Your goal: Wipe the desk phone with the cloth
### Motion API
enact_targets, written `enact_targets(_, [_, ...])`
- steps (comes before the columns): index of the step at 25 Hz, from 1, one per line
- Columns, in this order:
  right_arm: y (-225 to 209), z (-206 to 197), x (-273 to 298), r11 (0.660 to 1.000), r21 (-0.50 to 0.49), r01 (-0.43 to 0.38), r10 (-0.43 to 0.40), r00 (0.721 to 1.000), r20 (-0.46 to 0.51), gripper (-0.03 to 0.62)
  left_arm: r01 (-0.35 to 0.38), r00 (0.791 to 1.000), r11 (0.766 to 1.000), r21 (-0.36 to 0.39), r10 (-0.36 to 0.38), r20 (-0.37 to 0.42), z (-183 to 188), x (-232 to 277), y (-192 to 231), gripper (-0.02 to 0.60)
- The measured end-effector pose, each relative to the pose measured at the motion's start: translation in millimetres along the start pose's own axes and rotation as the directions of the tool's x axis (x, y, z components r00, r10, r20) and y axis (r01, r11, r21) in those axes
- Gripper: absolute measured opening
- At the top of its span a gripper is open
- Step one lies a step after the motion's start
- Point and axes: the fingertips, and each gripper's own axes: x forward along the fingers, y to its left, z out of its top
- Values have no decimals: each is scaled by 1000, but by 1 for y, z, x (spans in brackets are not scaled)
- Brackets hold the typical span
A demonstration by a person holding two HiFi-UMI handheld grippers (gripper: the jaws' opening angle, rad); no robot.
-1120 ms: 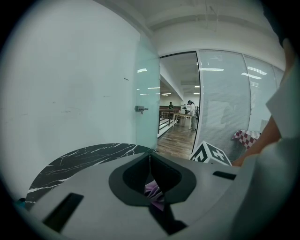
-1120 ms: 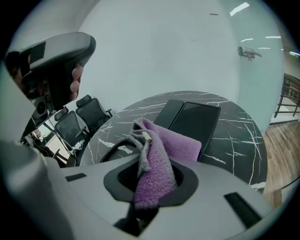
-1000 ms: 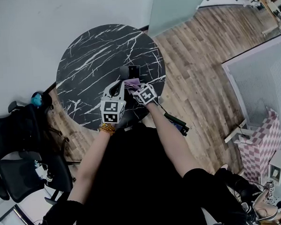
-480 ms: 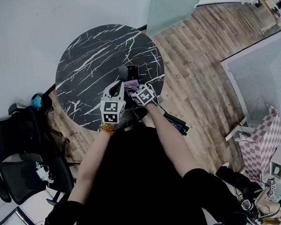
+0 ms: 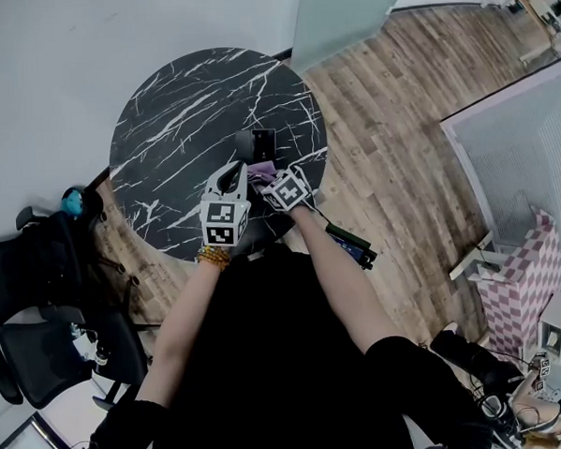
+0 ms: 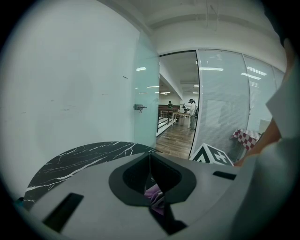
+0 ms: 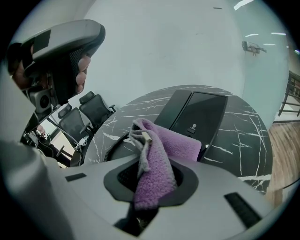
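Observation:
A black desk phone (image 5: 258, 142) lies on the round black marble table (image 5: 181, 111), right of the middle. In the right gripper view the phone (image 7: 197, 115) is just beyond a purple cloth (image 7: 157, 159), and its coiled cord (image 7: 114, 143) runs off to the left. My right gripper (image 5: 268, 178) is shut on the cloth (image 5: 262, 170), which rests at the phone's near end. My left gripper (image 5: 232, 177) hovers just left of the cloth, jaws together with nothing between them. From the left gripper view a bit of cloth (image 6: 155, 193) shows below the jaws.
Black office chairs (image 5: 39, 278) stand left of the table, with a blue object (image 5: 72, 198) on one. A dark flat item (image 5: 350, 242) lies by my right arm, off the table's near right edge. Wooden floor lies to the right, a glass wall behind.
The right gripper has drawn the cloth a little back toward me, so more of the phone shows. The left gripper has hardly moved.

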Motion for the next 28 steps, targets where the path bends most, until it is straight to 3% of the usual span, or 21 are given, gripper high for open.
enact_targets(16, [4,-4,0,1000,1,-16,16,1000,-27,74,3,1000,1000,-5,-3,-13,-4,3,-3,20])
enact_targets(23, [7,-9,4,997,-80,22,-29,996,-86,74,4,1000,1000,-7,-4,-21,-9,5,-4,20])
enact_targets(28, [11,-14,3,997,-79,8,-18,993,-116,74,10,1000,1000,-9,-10,-21,-9,6,-7,20])
